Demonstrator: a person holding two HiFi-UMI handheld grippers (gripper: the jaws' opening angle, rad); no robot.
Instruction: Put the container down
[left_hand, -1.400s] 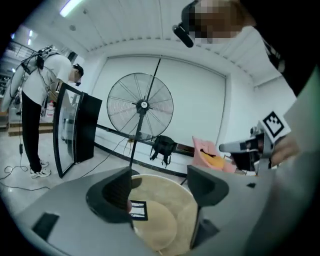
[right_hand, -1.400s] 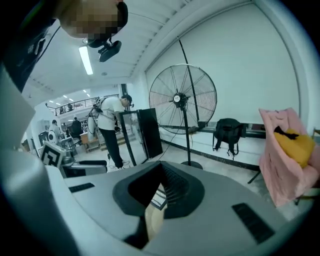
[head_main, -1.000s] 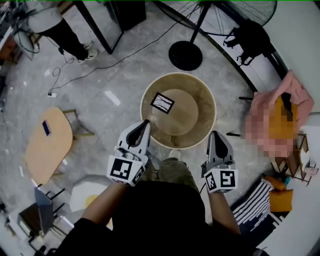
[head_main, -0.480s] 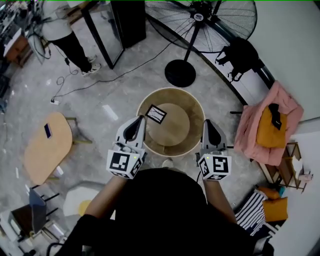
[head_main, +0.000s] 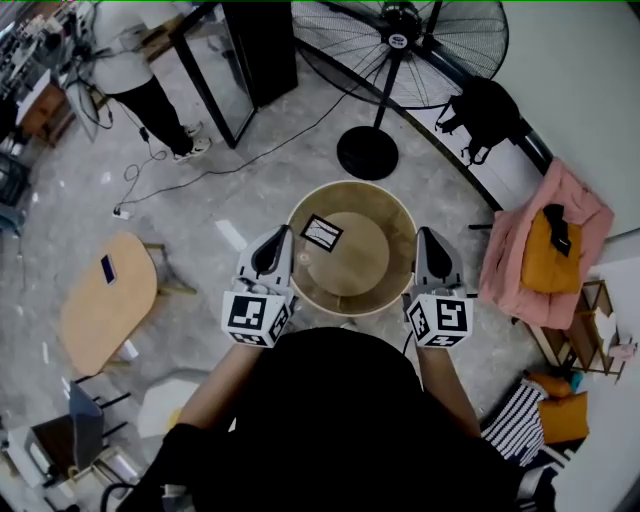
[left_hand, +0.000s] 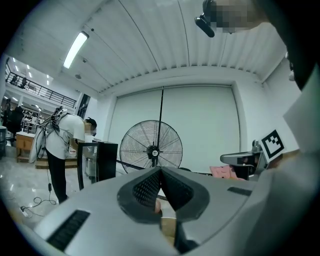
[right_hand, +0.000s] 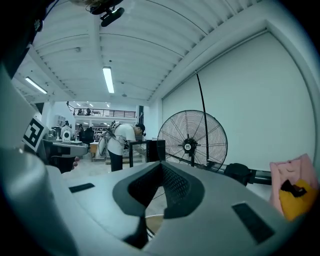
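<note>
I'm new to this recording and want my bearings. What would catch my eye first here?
A big round tan container fills the centre of the head view, pinched at its rim by the left tool and the right tool. A large black fan stands at the top of that view. A pink cloth with an orange bag on it lies at the right.
</note>
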